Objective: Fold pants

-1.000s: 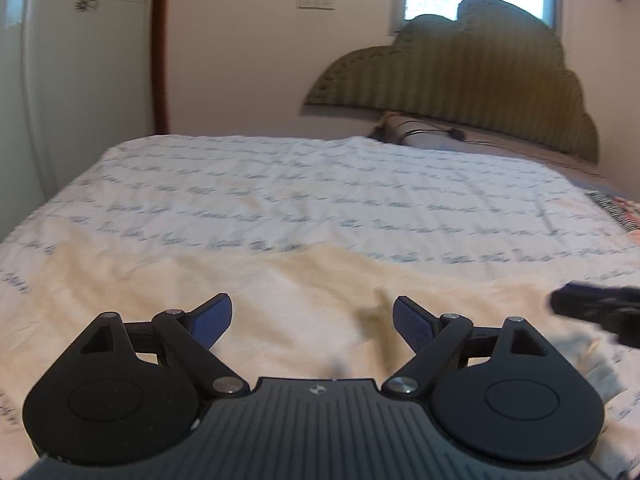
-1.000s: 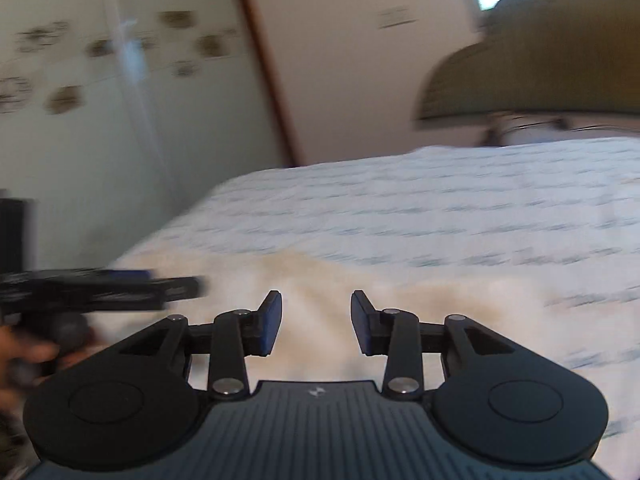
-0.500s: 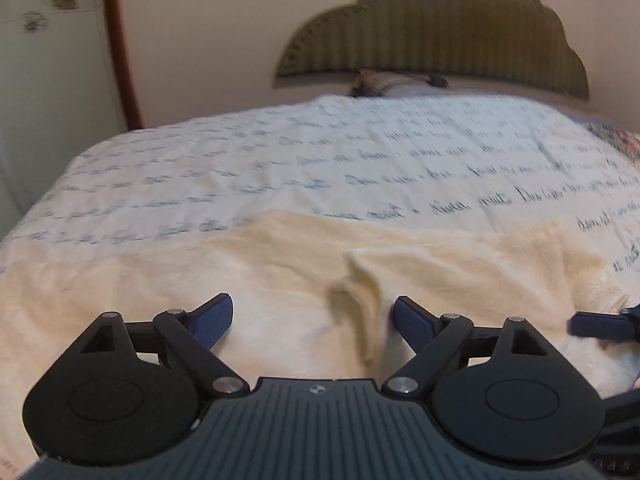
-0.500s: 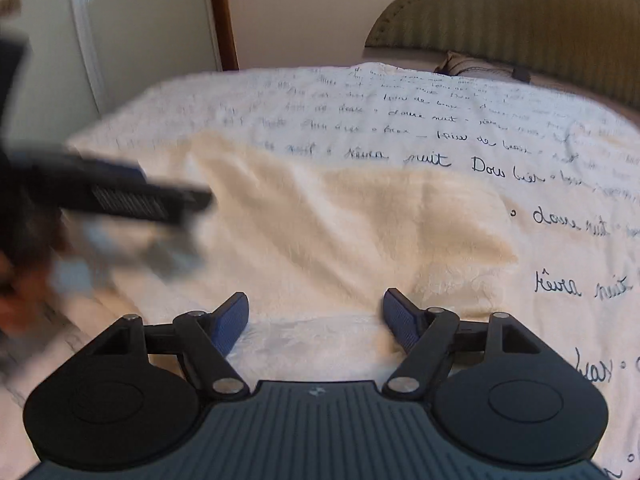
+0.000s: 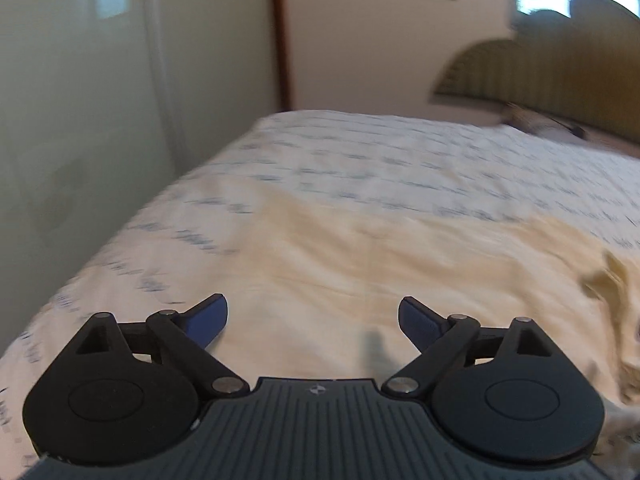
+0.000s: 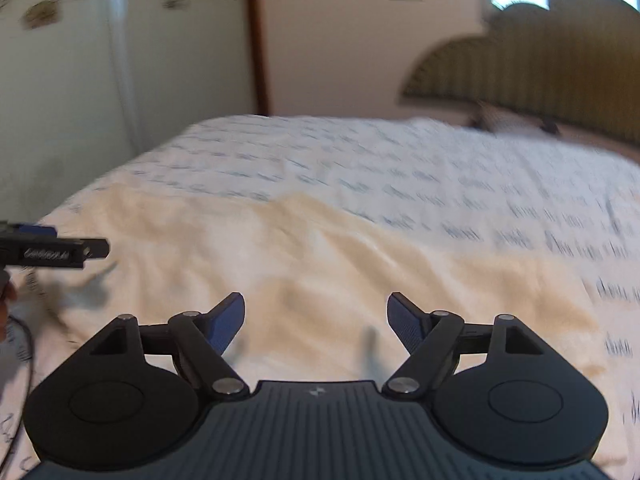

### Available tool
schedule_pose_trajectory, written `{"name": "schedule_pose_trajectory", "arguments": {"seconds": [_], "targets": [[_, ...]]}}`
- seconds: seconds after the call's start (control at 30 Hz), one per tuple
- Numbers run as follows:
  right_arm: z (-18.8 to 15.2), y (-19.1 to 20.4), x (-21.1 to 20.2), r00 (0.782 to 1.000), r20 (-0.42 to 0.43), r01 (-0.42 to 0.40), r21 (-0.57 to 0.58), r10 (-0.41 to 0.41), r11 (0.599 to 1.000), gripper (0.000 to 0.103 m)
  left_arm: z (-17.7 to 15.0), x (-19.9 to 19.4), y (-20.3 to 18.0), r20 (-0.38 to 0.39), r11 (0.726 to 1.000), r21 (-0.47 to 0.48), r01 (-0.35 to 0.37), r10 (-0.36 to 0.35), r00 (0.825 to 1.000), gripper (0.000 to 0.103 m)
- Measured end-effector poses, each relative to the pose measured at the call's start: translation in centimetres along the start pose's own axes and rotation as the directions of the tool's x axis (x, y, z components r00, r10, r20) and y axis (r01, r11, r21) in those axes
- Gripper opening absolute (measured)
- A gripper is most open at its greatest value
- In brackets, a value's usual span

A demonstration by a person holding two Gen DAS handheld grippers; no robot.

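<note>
Cream fleece pants (image 5: 380, 256) lie spread flat across the near part of the bed, with a raised fold (image 5: 612, 280) at the right edge of the left wrist view. My left gripper (image 5: 313, 312) hovers over the cloth, open, nothing between its blue pads. In the right wrist view the same pants (image 6: 320, 248) stretch under my right gripper (image 6: 315, 310), whose jaws are opening with nothing between them. The left gripper (image 6: 56, 250) shows at that view's left edge, above the cloth.
The bed has a white cover (image 6: 440, 160) printed with blue script. A green padded headboard (image 6: 540, 68) and a pillow stand at the far end. A pale wardrobe (image 5: 100, 100) lines the left side, close to the bed's edge. A cable (image 6: 20, 344) hangs at the left.
Both views have swung left towards the wardrobe side of the bed. The right gripper's jaws have widened from nearly closed. The left gripper stayed open.
</note>
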State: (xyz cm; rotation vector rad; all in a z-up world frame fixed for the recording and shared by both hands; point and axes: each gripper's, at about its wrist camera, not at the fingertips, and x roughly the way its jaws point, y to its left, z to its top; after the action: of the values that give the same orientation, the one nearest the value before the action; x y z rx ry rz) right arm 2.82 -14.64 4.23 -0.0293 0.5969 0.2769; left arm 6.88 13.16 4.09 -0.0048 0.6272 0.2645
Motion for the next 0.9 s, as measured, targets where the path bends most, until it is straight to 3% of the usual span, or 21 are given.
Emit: {"name": "schedule_pose_trajectory", "arguments": {"seconds": [0.07,0.13,0.23,0.33,0.43,0.53,0.67,0.77,0.8,0.9], "targets": [[0.9,4.2,0.3,1.0,0.017,-0.01,-0.145,0.012,0.989,0.088,0.4,0.0,3.1,-0.015,0.998,-0.057,-0.036,0.035,0.999,0.095],[0.8,8.8,0.6,0.997,0.048,-0.04,-0.306,0.057,0.951,0.088,0.6,-0.4,5.8,-0.028,0.992,-0.11,-0.062,0.059,0.998,0.095],[0.0,15.2,1.4,0.985,0.063,-0.108,-0.5,0.16,0.859,0.088,0.6,-0.7,9.1,-0.061,0.978,-0.195,-0.079,0.068,0.996,0.095],[-1.2,20.4,2.7,0.979,0.073,-0.099,-0.647,0.191,0.756,0.087,0.4,-0.5,11.3,-0.11,0.963,-0.257,-0.082,0.055,0.992,0.095],[-2.1,23.8,4.6,0.981,0.046,-0.091,-0.745,0.187,0.661,0.087,0.2,-0.3,12.3,-0.139,0.956,-0.288,-0.049,0.009,0.99,0.094],[-3.1,25.6,6.4,0.989,0.089,0.001,-0.807,0.121,0.59,0.087,0.2,0.4,13.2,-0.16,0.926,-0.374,0.05,-0.117,0.98,0.095],[-3.3,27.4,7.4,0.986,0.104,0.007,-0.812,0.132,0.584,0.08,0.0,2.4,13.9,-0.186,0.839,-0.518,0.168,-0.302,0.935,0.095],[-3.4,28.2,8.4,0.982,0.106,0.001,-0.827,0.155,0.562,0.049,-0.1,3.8,14.1,-0.179,0.776,-0.59,0.223,-0.395,0.901,0.095],[-3.2,28.3,8.7,0.982,0.098,-0.011,-0.822,0.16,0.569,0.035,-0.2,4.1,14.1,-0.178,0.759,-0.607,0.236,-0.419,0.89,0.095],[-1.9,27.6,8.7,0.978,0.109,-0.027,-0.779,0.178,0.626,0.017,-0.1,5.7,14.1,-0.156,0.694,-0.658,0.291,-0.504,0.85,0.097]]}}
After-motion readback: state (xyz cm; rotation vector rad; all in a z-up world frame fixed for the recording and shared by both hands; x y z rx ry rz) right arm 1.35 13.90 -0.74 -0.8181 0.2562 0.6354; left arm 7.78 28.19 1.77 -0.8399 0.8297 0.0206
